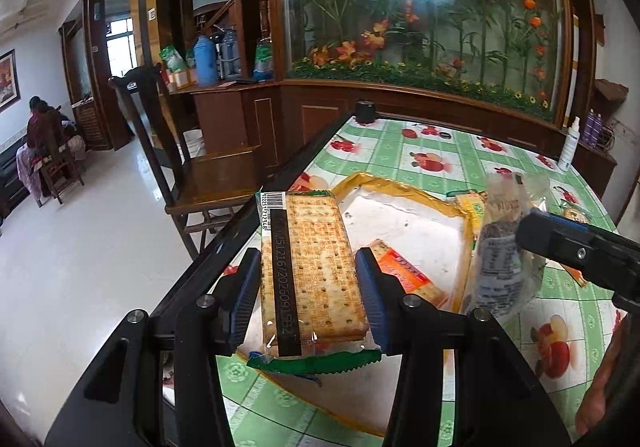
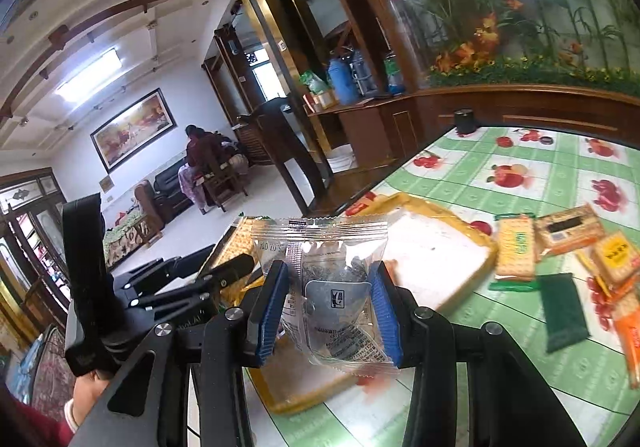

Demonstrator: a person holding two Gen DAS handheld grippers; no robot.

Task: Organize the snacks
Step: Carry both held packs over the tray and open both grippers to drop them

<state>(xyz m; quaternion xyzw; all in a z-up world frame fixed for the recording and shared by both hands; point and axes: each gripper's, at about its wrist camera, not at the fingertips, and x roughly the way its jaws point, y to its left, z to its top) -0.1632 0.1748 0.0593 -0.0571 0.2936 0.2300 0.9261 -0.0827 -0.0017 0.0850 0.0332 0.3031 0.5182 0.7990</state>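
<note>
My left gripper (image 1: 308, 279) is clamped on a long cracker packet (image 1: 314, 271), its blue pads pressed to the packet's two long sides; the packet is clear-wrapped with a green serrated end, a barcode and a dark strip of printed digits, and it hangs lengthwise over the near left part of the yellow tray (image 1: 404, 189); whether it touches the tray floor I cannot tell. My right gripper (image 2: 330, 307) is closed on a clear snack pouch (image 2: 326, 279) with a dark, rounded item inside and small print on its lower half; the pouch stands upright between the pads, above the tray's near edge; from the left wrist view the same pouch (image 1: 502, 247) shows just right of the tray, pinched by the right gripper (image 1: 568, 247).

The tray (image 2: 444, 213) is shallow, with yellow walls and a white floor, and sits on the green checked tabletop (image 2: 500, 399) with fruit prints, close to its left edge; inside it I see one orange-labelled cracker packet (image 1: 408, 279) lying flat near the right wall, the rest of the visible floor white.

Right of the tray, on the tabletop, loose snacks lie scattered: a green-ended cracker packet (image 2: 516, 253) just beside the tray wall, a dark green packet (image 2: 564, 311) nearer me, and several orange packets (image 2: 614, 259) beyond them.
</note>
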